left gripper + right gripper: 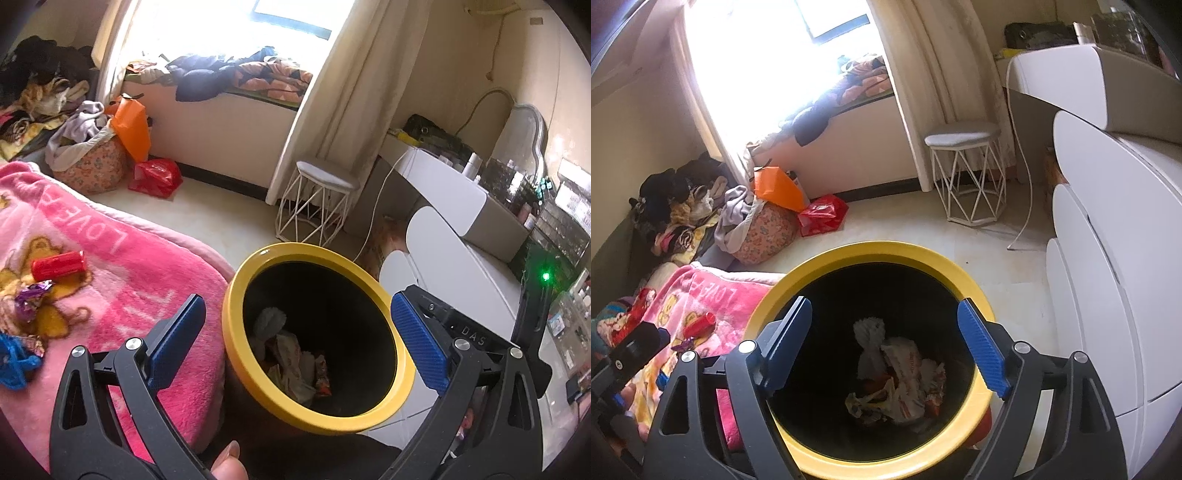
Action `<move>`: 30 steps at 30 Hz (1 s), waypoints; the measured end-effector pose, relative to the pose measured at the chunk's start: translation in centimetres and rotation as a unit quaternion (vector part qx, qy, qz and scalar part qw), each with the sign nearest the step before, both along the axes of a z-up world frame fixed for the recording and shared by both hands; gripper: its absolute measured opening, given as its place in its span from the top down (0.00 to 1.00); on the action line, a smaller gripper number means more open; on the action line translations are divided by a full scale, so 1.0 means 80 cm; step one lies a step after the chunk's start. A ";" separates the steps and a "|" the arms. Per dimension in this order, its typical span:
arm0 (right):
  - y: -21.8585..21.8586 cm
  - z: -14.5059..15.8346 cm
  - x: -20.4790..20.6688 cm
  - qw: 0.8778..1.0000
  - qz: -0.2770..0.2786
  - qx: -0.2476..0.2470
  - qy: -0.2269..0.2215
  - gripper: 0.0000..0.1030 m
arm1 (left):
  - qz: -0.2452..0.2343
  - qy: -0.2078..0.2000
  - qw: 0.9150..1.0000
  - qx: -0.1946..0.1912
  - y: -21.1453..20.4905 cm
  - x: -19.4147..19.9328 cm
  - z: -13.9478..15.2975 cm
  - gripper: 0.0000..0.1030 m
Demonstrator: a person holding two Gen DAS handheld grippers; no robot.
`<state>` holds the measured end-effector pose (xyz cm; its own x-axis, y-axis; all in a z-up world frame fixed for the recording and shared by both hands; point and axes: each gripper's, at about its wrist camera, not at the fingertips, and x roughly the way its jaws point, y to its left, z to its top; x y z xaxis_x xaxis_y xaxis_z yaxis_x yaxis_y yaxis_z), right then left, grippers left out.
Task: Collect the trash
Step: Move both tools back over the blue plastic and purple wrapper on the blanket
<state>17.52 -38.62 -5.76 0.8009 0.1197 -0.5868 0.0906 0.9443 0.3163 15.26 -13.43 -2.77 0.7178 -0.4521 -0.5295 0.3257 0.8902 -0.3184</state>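
Hovering both grippers, left (295, 339) and right (886, 343), wide open and empty over the bin (871, 254) beside the bed, we judge a drop finished; next we fetch the can (59, 265) and wrappers (31, 297) off the blanket (122, 295).

A: Down in the bin (798, 284), that heap of wrappers (901, 384) is too crumpled and dark to name piece by piece.

B: And in the left view, the blue thing (14, 365) at the left edge is cut off by the frame.

A: The dresser clutter (524, 192) at the right is blurred; the labels can't be read.

B: A fingertip (229, 461) pokes in at the bottom edge, the rest of the hand out of frame.

A: In the right view, the bin's near rim sits hidden behind the right tongs (886, 350).
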 end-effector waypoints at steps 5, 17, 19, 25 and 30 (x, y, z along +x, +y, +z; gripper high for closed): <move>0.012 0.006 -0.002 1.000 0.008 -0.010 -0.003 0.23 | 0.010 -0.007 1.000 0.000 0.015 -0.010 0.006 0.10; 0.057 0.027 -0.011 0.998 0.048 -0.003 -0.032 0.23 | 0.050 -0.007 0.999 0.006 0.063 -0.030 0.007 0.10; 0.067 0.032 -0.012 0.998 0.057 -0.006 -0.039 0.23 | 0.062 -0.006 0.998 0.005 0.076 -0.033 0.007 0.10; 0.096 0.041 -0.016 0.995 0.085 -0.014 -0.057 0.22 | 0.094 -0.011 0.995 0.008 0.113 -0.043 0.010 0.10; 0.126 0.046 -0.019 0.991 0.112 -0.021 -0.066 0.22 | 0.116 -0.013 0.993 0.013 0.141 -0.048 0.011 0.10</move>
<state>15.99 -28.54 -2.10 0.8268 0.2811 -0.4873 -0.1623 0.9486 0.2718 11.40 -2.13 -1.91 0.8151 -0.2589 -0.5182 0.1186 0.9502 -0.2882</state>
